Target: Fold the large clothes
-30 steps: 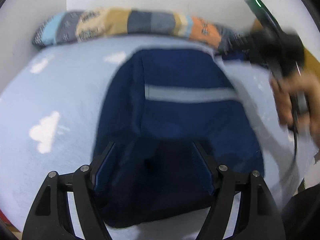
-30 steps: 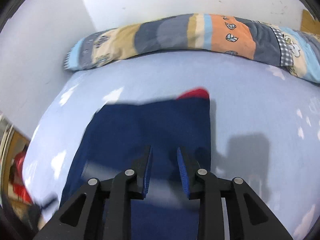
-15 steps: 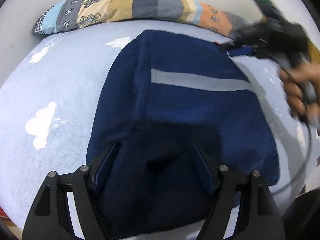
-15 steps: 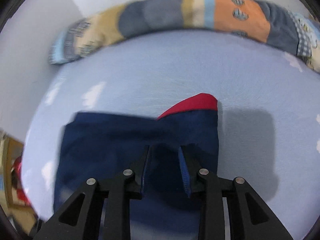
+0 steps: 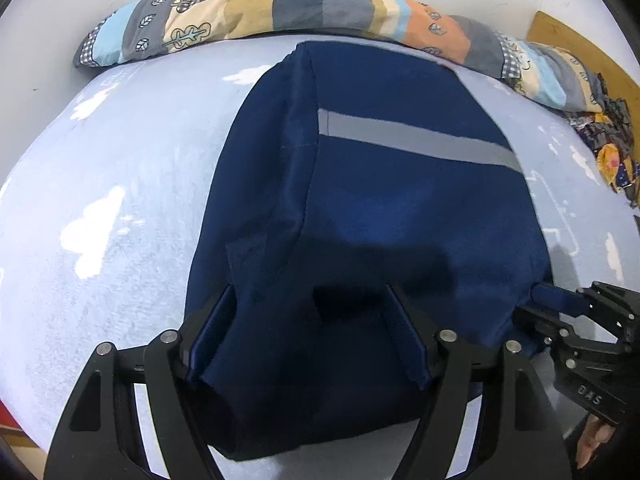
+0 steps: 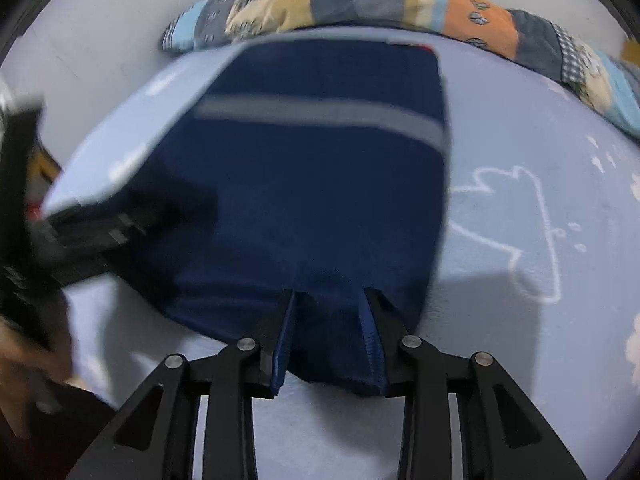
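A navy garment (image 5: pixel 400 208) with a grey stripe (image 5: pixel 420 142) lies folded into a rectangle on the light blue sheet (image 5: pixel 120 200). A sliver of red lining (image 6: pixel 420 45) shows at its far corner. My left gripper (image 5: pixel 308 340) stands wide over the garment's near left part, its jaws opening, with cloth bulging between the fingers but not pinched. My right gripper (image 6: pixel 328 336) is at the near right corner with a narrower gap; the garment's edge lies between its fingers and I see no squeeze. In the left wrist view the right gripper (image 5: pixel 560 312) sits at the lower right.
A patchwork bolster (image 5: pixel 320 12) runs along the white wall behind the garment. A patterned cloth (image 5: pixel 612 148) and a wooden board (image 5: pixel 580 48) lie at the far right. A person's fingers (image 5: pixel 592 444) hold the right gripper. The bed's near edge runs just below both grippers.
My right gripper has come from the garment's far right corner down to its near right corner. The left gripper stayed in place. The garment keeps its shape.
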### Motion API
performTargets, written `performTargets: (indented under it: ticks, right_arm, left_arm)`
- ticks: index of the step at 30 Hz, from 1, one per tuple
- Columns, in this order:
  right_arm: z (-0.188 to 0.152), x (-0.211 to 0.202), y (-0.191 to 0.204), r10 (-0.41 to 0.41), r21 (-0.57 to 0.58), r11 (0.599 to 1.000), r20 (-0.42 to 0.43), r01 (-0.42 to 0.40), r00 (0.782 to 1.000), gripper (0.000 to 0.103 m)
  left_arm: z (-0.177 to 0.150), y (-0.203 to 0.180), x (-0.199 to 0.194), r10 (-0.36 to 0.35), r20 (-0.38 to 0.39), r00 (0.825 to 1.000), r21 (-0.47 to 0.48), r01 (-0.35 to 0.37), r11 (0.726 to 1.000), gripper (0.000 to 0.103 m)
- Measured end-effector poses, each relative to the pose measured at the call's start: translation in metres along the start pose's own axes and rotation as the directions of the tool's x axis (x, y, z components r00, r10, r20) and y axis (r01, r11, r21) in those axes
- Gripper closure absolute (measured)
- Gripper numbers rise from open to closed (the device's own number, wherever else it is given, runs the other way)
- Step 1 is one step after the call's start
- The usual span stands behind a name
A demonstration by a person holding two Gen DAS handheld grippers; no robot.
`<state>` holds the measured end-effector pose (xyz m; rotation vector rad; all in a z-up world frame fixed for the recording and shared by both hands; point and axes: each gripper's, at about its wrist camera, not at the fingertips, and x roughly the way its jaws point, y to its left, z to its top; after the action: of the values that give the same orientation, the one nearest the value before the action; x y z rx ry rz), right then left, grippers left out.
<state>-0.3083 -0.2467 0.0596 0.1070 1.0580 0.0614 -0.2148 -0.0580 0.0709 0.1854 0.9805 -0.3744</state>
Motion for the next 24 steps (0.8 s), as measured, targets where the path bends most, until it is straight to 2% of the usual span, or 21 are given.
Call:
performTargets:
  ticks: [3, 6, 7, 8, 10, 12, 14, 16, 18, 19, 21, 24]
  right_arm:
    - [0.004, 0.008, -0.005, 0.005, 0.043, 0.999, 0.006, -0.005, 1.0, 0.069]
    - [0.004, -0.004, -0.003, 0.0, 0.017, 1.0, 0.007, 0.0, 1.0, 0.066]
    - [0.0, -0.016, -0.006, 0.022, 0.037, 0.999, 0.031, -0.023, 0.999, 0.065]
    - [-0.007, -0.033, -0.013, 0.077, 0.068, 0.994, 0.071, -0.082, 0.994, 0.064]
    - [-0.02, -0.056, -0.027, 0.172, 0.132, 0.974, 0.112, -0.186, 0.979, 0.056]
    - [-0.029, -0.074, -0.038, 0.219, 0.181, 0.953, 0.139, -0.242, 0.966, 0.056]
    - [-0.039, -0.089, -0.044, 0.208, 0.173, 0.956, 0.159, -0.235, 0.965, 0.056]
    - [-0.047, -0.101, -0.046, 0.175, 0.151, 0.968, 0.169, -0.201, 0.97, 0.056]
    - [-0.053, -0.115, -0.041, 0.145, 0.123, 0.978, 0.185, -0.169, 0.972, 0.056]
    - [-0.056, -0.12, -0.038, 0.135, 0.115, 0.98, 0.194, -0.159, 0.972, 0.056]
    - [-0.066, -0.133, -0.035, 0.115, 0.095, 0.986, 0.216, -0.138, 0.97, 0.055]
    - [-0.078, -0.149, -0.024, 0.077, 0.058, 0.994, 0.251, -0.094, 0.965, 0.048]
  left_arm:
    - [-0.004, 0.0, -0.001, 0.007, 0.027, 1.0, -0.02, -0.006, 1.0, 0.024]
    - [-0.012, 0.003, -0.016, 0.012, 0.04, 0.999, -0.067, -0.01, 0.998, 0.025]
    - [-0.015, 0.005, -0.026, -0.006, 0.045, 0.999, -0.087, 0.01, 0.996, 0.025]
    - [-0.018, 0.006, -0.038, -0.028, 0.056, 0.998, -0.097, 0.033, 0.995, 0.025]
    - [-0.025, 0.008, -0.057, -0.029, 0.087, 0.996, -0.107, 0.039, 0.993, 0.025]
    - [-0.038, 0.009, -0.074, -0.02, 0.108, 0.994, -0.119, 0.033, 0.992, 0.025]
    - [-0.046, 0.009, -0.086, -0.008, 0.121, 0.993, -0.128, 0.024, 0.991, 0.025]
    - [-0.052, 0.004, -0.101, -0.027, 0.135, 0.99, -0.141, 0.046, 0.989, 0.025]
    - [-0.055, -0.008, -0.119, -0.006, 0.179, 0.984, -0.12, 0.028, 0.992, 0.025]
    - [-0.058, -0.016, -0.129, 0.019, 0.218, 0.976, -0.099, 0.003, 0.995, 0.025]
    - [-0.074, -0.031, -0.15, 0.086, 0.322, 0.943, -0.069, -0.067, 0.995, 0.024]
    - [-0.101, -0.042, -0.16, 0.119, 0.407, 0.906, -0.042, -0.111, 0.993, 0.024]
